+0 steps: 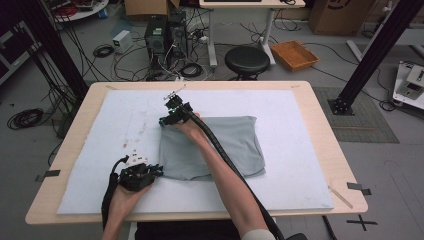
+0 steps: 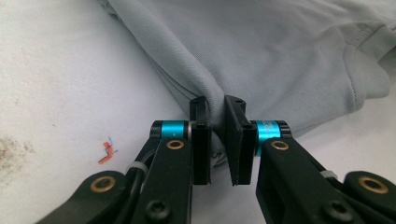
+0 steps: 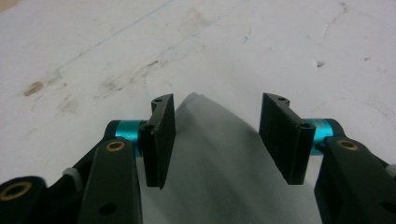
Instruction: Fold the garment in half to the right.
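A folded grey garment (image 1: 220, 145) lies on the white mat (image 1: 300, 125) in the middle of the table. My left gripper (image 1: 156, 171) sits at its near left corner, and its jaws are shut on a pinched fold of the grey cloth (image 2: 280, 60). My right gripper (image 1: 167, 119) reaches across to the far left corner. There its jaws stand open, one on each side of the pointed cloth corner (image 3: 210, 140), with a gap to the cloth on both sides.
The white mat (image 3: 93, 51) carries brown stains and a small red mark (image 2: 107, 153). Bare wooden table rim (image 1: 330, 150) runs around the mat. A black stool (image 1: 246, 60), an orange basket (image 1: 294, 54) and cables lie on the floor behind.
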`<state>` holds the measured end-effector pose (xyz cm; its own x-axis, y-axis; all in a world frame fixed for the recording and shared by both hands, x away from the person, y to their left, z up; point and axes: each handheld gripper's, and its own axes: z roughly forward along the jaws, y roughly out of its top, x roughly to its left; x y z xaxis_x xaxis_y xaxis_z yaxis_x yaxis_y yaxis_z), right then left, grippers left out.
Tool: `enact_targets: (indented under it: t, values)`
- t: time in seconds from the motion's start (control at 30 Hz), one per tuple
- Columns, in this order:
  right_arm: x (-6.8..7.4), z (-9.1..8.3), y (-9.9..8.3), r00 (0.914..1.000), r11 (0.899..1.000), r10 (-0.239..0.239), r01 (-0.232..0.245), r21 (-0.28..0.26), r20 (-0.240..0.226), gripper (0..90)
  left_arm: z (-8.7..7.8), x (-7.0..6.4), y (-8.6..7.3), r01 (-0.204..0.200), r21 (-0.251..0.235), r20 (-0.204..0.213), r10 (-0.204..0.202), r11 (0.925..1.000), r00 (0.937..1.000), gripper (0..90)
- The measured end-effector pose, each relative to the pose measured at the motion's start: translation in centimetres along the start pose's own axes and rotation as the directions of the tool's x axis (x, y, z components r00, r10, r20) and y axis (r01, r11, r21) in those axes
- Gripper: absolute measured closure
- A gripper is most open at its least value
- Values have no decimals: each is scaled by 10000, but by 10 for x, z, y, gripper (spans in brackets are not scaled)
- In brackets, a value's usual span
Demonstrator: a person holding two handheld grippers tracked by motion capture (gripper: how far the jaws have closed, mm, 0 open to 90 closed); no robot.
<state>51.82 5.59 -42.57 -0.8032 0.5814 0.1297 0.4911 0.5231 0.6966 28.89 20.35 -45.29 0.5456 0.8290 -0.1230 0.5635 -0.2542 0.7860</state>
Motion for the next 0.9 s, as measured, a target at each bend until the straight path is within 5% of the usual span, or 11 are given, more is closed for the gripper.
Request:
enact_targets:
  t: [0.17,0.37,0.53,0.9]
  values:
    - [1,8,0,9990,9996,-256,251,138,372,478,0,0,0,-1,1,-3,1,10000,10000,813]
    - [8,1,7,9987,9982,93,-122,-589,-492,483,0,1,0,15,30,27,-15,10000,10000,813]
    - [15,9,10,9988,9988,-484,484,54,-3,475,0,0,0,-4,3,-10,4,10000,10000,813]
    - [5,21,3,9993,9967,-367,362,721,57,644,0,0,0,14,20,12,-14,10000,10000,813]
